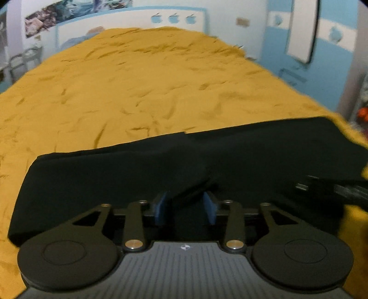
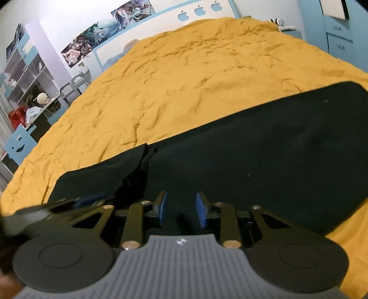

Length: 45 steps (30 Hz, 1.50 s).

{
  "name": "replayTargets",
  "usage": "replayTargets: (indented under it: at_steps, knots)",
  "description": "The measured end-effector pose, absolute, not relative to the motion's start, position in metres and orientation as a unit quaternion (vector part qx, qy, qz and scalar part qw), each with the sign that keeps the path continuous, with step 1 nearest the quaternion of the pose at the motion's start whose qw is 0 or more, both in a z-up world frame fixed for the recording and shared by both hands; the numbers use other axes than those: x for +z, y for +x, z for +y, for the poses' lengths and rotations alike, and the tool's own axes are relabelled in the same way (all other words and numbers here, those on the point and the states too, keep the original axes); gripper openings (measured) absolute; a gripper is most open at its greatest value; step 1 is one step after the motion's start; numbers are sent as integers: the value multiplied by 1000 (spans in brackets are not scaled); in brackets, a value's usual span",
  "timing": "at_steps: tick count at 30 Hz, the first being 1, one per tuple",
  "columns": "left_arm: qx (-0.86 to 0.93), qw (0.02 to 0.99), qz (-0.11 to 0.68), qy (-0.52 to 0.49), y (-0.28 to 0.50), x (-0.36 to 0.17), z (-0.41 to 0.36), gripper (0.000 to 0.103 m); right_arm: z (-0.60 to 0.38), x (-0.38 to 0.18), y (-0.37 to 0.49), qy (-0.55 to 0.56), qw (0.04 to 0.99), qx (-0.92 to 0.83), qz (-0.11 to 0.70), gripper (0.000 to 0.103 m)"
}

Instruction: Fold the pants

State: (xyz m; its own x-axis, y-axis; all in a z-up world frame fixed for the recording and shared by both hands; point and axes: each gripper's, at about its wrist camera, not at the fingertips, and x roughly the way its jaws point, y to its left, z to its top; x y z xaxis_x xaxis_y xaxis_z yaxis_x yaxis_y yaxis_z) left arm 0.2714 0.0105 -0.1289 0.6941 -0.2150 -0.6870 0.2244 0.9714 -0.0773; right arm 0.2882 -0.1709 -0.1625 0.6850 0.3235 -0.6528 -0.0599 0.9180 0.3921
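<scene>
Firstly, left wrist view: black pants (image 1: 161, 165) lie in a long band across a wrinkled yellow bedspread (image 1: 138, 92).
Left gripper (image 1: 185, 208): jaws partly open, a raised fold of pants between the blue pads, contact unclear.
Right wrist view: pants (image 2: 264, 149) spread flat on the bedspread (image 2: 172, 80).
Right gripper (image 2: 181, 208): jaws partly open above the cloth, holding nothing.

Wrinkled mustard bedspread (image 2: 184, 80), apple-decal headboard (image 2: 200, 10), posters (image 2: 103, 30), cluttered shelves (image 2: 25, 76) beside the bed.
</scene>
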Motion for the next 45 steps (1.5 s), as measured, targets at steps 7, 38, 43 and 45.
replayTargets:
  at_steps: [7,38,43,45]
  knots:
    - [-18,940,328,-90,248,-95,121,69,-147,-161,304,196,888,145,389,35]
    - [15,878,387,-282,266,-162,217,62,-93,-94,353,60,886,250,386,22]
    - [-4,875,382,-297,262,-169,220,40,21,-82,398,-117,838,405,348,22]
    - [-8,874,377,-305,261,-171,221,39,66,-90,410,-169,808,446,347,22]
